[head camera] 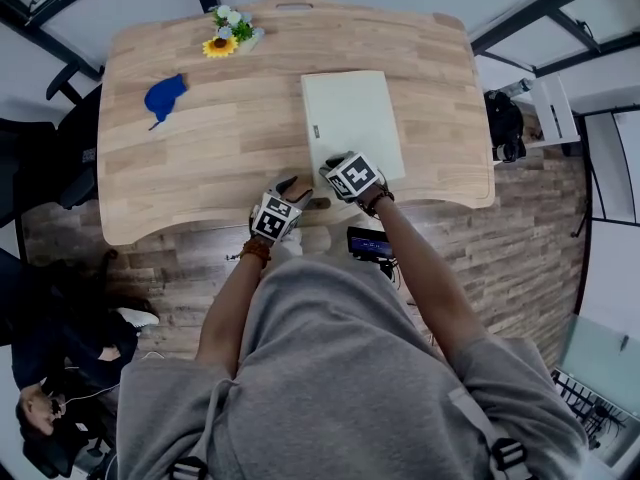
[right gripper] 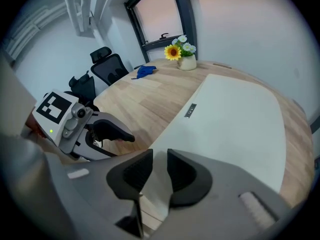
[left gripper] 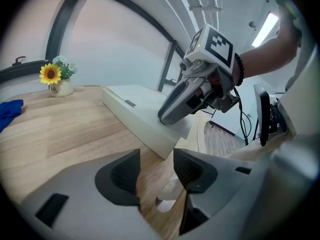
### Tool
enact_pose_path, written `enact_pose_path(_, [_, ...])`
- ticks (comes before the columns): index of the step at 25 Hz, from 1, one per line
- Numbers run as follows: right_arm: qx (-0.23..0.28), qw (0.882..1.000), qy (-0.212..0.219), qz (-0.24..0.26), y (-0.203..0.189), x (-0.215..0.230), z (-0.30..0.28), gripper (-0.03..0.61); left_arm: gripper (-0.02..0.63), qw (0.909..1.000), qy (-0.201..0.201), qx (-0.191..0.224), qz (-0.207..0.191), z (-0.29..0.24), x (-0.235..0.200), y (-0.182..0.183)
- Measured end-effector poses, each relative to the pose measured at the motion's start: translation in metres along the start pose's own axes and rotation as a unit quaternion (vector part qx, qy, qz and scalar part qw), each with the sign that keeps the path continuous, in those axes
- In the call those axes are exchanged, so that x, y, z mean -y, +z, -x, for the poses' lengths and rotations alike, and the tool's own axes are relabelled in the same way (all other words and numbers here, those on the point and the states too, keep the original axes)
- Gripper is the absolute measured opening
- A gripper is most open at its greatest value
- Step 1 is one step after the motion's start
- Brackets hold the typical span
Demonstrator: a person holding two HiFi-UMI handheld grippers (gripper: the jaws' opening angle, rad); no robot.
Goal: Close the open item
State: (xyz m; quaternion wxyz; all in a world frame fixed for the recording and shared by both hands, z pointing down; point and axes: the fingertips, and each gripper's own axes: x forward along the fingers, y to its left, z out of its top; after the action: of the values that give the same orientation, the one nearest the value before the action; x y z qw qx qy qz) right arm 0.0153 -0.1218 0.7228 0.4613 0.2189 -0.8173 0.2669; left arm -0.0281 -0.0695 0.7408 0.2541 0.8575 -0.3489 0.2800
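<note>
Lid check: flat white rectangular case (head camera: pixel 352 118) lies beneath right gripper (right gripper: pixel 159 166)'s narrowly parted, empty fingers, ahead-right of left gripper (left gripper: pixel 156 171)'s wider empty fingers; probably light, stiff, slick, so press its near edge.

One white case (head camera: pixel 350 118), perhaps laptop; one vase (head camera: pixel 232 33); one cloth (head camera: pixel 165 96).

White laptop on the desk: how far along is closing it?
Done: the white laptop lies flat, lid down. In hand: the right gripper is at its near edge, jaws slightly apart; the left gripper is open over the table. Left: only withdrawing, probably.
</note>
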Motion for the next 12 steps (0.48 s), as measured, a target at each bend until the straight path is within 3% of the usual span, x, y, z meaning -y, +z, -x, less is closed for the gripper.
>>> enact_pose_path(3, [0.011,1.000,-0.023,-0.006,0.002,0.005,0.001,0.081,0.209,1.0000,0.008,0.000,0.000,0.003,-0.002,-0.001])
enact_pose_path(7, [0.015,0.999,-0.041,-0.004,0.004,0.004,-0.001,0.081,0.206,0.9989,0.028,0.035,0.016,0.006,-0.013,0.021])
enact_pose_path(12, [0.013,0.999,-0.044,-0.006,0.005,0.003,-0.002,0.081,0.204,0.9871,0.063,0.082,0.122,-0.006,-0.066,0.070])
